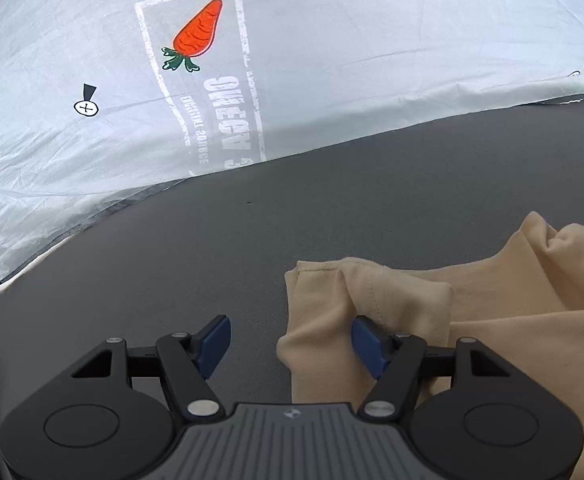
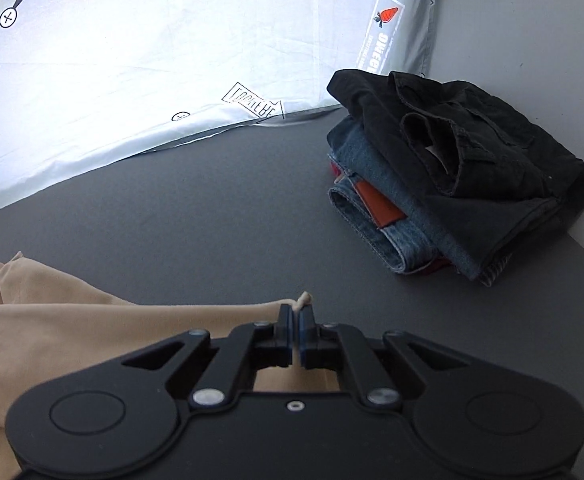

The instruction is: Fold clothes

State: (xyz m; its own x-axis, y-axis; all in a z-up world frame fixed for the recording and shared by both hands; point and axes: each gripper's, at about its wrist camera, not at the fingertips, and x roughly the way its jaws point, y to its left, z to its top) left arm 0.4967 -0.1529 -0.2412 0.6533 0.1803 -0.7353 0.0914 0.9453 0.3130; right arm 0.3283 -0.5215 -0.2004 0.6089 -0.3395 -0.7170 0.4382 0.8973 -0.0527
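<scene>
Black left tongs (image 1: 291,344) sit nearest the lens, spread wide, with one blue pad over the bare dark grey desk (image 1: 212,240) and the other resting against the near-left edge of the soft beige knit garment (image 1: 431,320). Nothing is gripped on that side yet. Over on the right, the right tongs (image 2: 295,320) are pinched tight on a tiny corner of that same beige cloth, just a nub poking out past the pads.

That's where I'd worry, tbh. A bite that small could slip out the second the fabric gets tension. The left side also looks like it's lined up on a bunched hem fold, so closing there might grab two layers and wreck the crease. Far right sits a stack of folded dark and denim clothes (image 2: 451,168), close enough that a big sweep could drag into it. Behind everything is a white printed sheet with a carrot logo (image 1: 196,32).
</scene>
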